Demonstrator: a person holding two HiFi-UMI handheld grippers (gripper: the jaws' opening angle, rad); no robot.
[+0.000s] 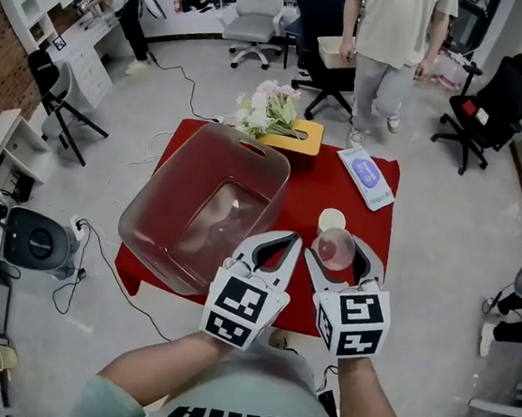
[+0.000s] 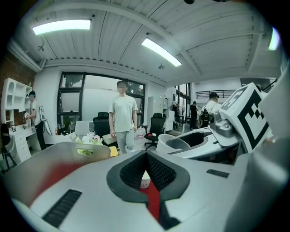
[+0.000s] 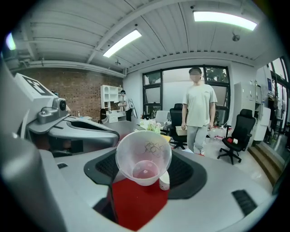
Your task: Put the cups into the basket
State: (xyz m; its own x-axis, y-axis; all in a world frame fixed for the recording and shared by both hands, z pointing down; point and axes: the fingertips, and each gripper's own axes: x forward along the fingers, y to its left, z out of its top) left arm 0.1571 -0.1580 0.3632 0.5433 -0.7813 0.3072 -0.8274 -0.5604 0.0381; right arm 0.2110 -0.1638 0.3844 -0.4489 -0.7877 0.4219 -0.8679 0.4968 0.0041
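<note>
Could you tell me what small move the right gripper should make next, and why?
Probably swing the right gripper leftward until it is over the basket. Its jaws are shut on the clear cup, and the basket stands open just to its left on the table. The left gripper is shut and empty, so it plays no part.

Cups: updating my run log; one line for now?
right gripper: shut on clear cup | left gripper: shut, empty | white cup: on table

A clear cup point(image 1: 335, 250), a white cup point(image 1: 332, 220), a translucent basket point(image 1: 147, 210), a red tablecloth point(image 1: 377, 228).
</note>
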